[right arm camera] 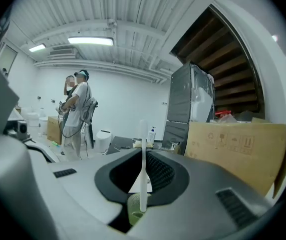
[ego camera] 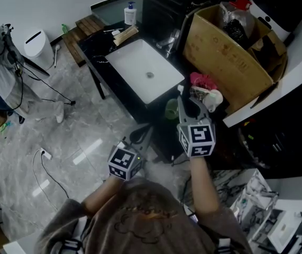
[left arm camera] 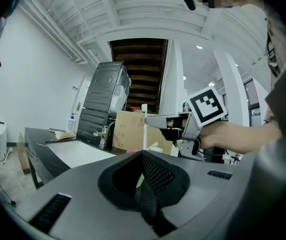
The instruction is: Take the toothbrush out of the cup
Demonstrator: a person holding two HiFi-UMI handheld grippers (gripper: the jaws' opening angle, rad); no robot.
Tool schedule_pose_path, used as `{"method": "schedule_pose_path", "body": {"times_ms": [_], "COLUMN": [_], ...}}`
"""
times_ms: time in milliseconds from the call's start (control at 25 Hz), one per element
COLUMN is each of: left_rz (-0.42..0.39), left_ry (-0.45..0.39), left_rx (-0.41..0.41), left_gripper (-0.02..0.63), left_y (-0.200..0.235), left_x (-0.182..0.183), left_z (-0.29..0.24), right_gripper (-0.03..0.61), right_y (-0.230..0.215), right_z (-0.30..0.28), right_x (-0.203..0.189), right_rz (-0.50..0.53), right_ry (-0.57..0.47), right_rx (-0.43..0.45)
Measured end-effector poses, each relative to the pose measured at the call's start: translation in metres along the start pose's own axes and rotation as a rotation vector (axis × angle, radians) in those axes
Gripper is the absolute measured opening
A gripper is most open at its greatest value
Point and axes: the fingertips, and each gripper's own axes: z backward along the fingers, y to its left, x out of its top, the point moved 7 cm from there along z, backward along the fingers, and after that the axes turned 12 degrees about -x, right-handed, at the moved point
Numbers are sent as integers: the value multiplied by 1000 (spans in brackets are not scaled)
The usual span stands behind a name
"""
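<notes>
A white toothbrush [right arm camera: 143,159] stands upright between the jaws of my right gripper [right arm camera: 143,156], which is shut on its handle. Its lower end sits at the mouth of the green cup [right arm camera: 134,210] right below. In the head view the right gripper [ego camera: 185,103] hovers beside the cup [ego camera: 171,109] on the dark counter. In the left gripper view the toothbrush [left arm camera: 144,126] is pinched by the right gripper's fingers [left arm camera: 163,120]. My left gripper [left arm camera: 143,154] looks shut, with nothing gripped. It stays low and left of the cup [ego camera: 148,128].
A white sink [ego camera: 145,70] is set in the black counter [ego camera: 95,49] beyond the cup. A big cardboard box [ego camera: 230,52] stands to the right, pink items [ego camera: 201,80] beside it. A soap bottle [ego camera: 130,13] is at the back. A person [right arm camera: 75,114] stands across the room.
</notes>
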Motion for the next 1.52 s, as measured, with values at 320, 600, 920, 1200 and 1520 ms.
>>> {"method": "schedule_pose_path", "body": {"times_ms": [320, 600, 920, 1200, 1520], "left_rz": [-5, -25, -72, -127, -140], "left_ry": [14, 11, 40, 53, 51], "left_rx": [-23, -15, -54, -131, -178], "left_gripper": [2, 2, 2, 2, 2], "left_y": [-32, -65, -98, -117, -120], "left_x": [-2, 0, 3, -4, -10], "left_z": [7, 25, 57, 87, 123], "right_gripper": [21, 21, 21, 21, 21], "right_y": [-1, -3, 15, 37, 81], "right_z": [79, 146, 206, 246, 281], "right_x": [14, -14, -37, -51, -62], "right_rz": [-58, -139, -202, -271, -303], "right_ry": [-50, -49, -65, -126, -118], "right_rx": [25, 53, 86, 116, 141]}}
